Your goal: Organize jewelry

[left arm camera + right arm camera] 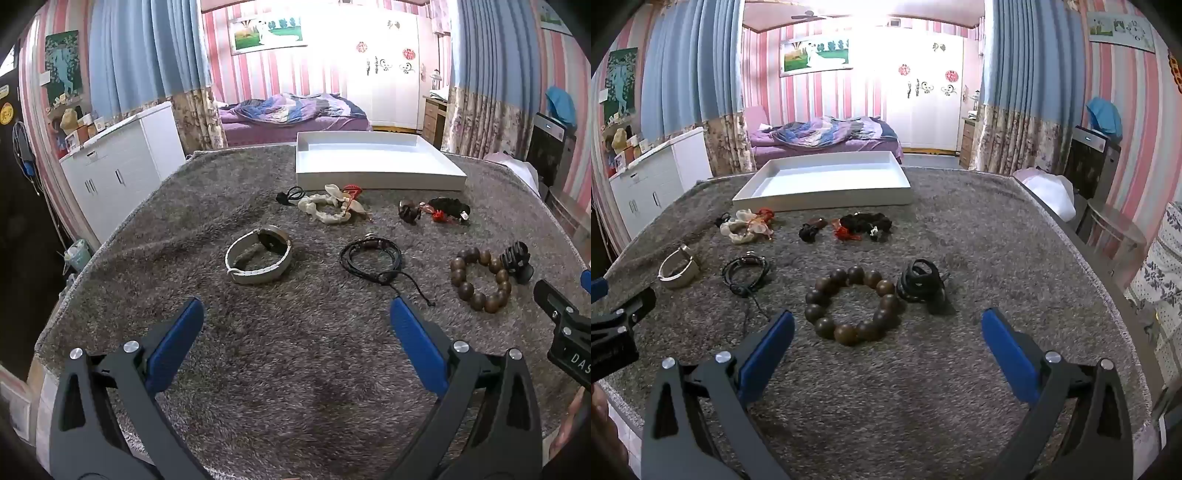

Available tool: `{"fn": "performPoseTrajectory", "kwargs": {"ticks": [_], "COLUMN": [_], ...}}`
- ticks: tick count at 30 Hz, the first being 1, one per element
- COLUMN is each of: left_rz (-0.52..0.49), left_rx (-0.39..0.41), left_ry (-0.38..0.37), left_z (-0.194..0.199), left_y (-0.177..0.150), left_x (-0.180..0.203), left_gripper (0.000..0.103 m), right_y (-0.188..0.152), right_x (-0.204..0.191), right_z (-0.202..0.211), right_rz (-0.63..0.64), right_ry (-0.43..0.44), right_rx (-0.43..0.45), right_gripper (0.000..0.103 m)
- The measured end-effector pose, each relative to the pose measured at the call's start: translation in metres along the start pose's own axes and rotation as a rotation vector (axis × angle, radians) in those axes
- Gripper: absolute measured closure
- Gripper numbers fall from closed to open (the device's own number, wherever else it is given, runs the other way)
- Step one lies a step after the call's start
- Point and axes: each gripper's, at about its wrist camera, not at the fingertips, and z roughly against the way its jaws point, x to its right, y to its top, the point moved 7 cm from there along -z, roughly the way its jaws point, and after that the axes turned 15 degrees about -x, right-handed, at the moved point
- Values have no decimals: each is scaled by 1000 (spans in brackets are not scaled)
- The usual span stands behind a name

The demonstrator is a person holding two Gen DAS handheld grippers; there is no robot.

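Right wrist view, item 1: wooden bead bracelet (855,306) flat on grey-carpeted tabletop (979,236), dead ahead of right tool (886,328), blades apart, empty. Left tool (295,317) also apart, farther off. We judge right nearer; white tray (827,194) beyond.

striped walls (820,88), blue curtains (683,55), bed (827,136)
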Motion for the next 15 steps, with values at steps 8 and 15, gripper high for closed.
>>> {"fn": "performPoseTrajectory", "kwargs": {"ticks": [8,15], "left_rz": [1,-1], "left_rx": [-7,-11], "left_ry": [-4,-2], "left_z": [0,-2], "left_y": [-1,0], "left_x": [0,1], "left_gripper": [3,3], "right_y": [2,6], "right_x": [1,0], "right_z": [0,-3], "right_rz": [-4,-2], "right_ry": [-2,-5], "right_rx": [8,12], "right_gripper": [2,2]}}
